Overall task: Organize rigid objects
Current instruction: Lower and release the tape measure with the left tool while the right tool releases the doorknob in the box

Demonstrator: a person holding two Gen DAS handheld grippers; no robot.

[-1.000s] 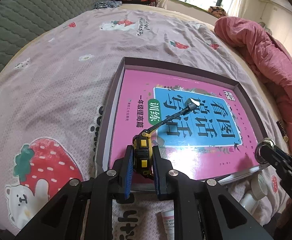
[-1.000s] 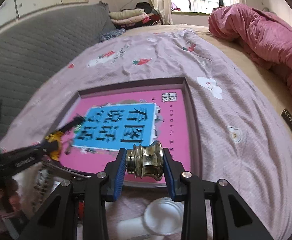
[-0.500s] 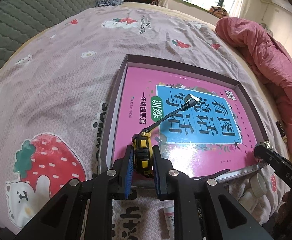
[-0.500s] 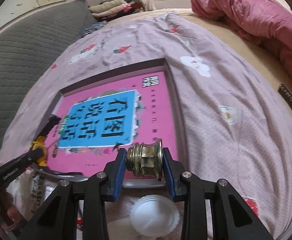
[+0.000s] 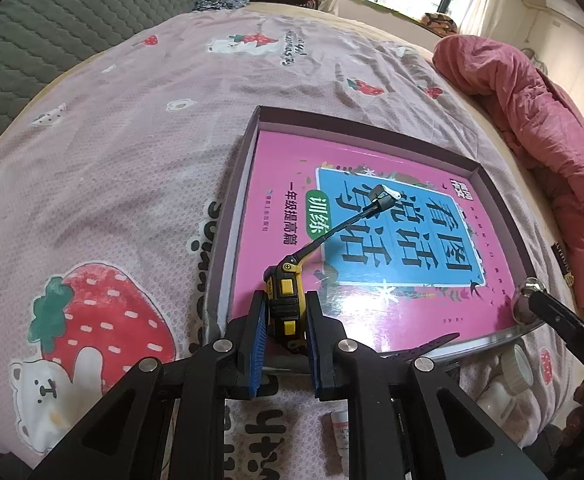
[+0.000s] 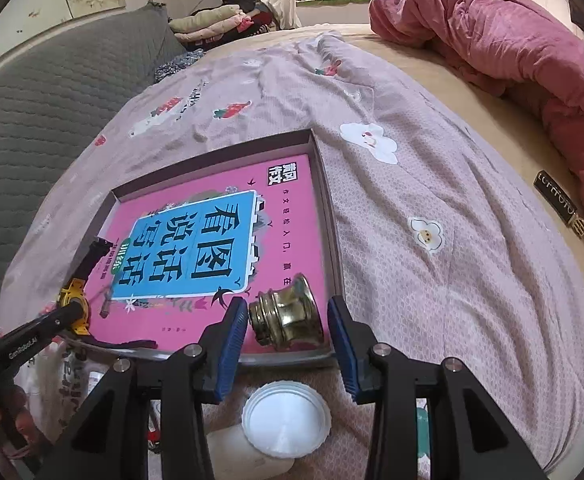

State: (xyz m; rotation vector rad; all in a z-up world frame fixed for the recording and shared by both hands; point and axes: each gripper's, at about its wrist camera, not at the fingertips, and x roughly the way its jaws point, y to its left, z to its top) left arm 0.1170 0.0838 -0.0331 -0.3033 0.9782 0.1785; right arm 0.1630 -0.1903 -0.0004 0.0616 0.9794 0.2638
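A shallow purple box (image 5: 376, 126) lies on the bed with a pink and blue book (image 5: 372, 240) inside it. My left gripper (image 5: 285, 330) is shut on a yellow and black tape measure (image 5: 285, 304) at the box's near left corner; its tape sticks out over the book. In the right wrist view my right gripper (image 6: 287, 330) is open, jaws on either side of a brass fitting (image 6: 287, 314) that lies on the book (image 6: 211, 240) at the near right corner of the box (image 6: 324, 184). The tape measure (image 6: 73, 306) shows at the left there.
A white jar with its round lid (image 6: 285, 418) lies on the bedspread just below my right gripper. A small tube (image 5: 342, 432) lies near my left gripper. A pink duvet (image 6: 512, 48) is heaped at the right. A grey quilted headboard (image 6: 43, 92) is at the left.
My right gripper has opened and let go of the brass fitting, which now rests on the book. My left gripper has stayed shut on the tape measure, which has come lower onto the book.
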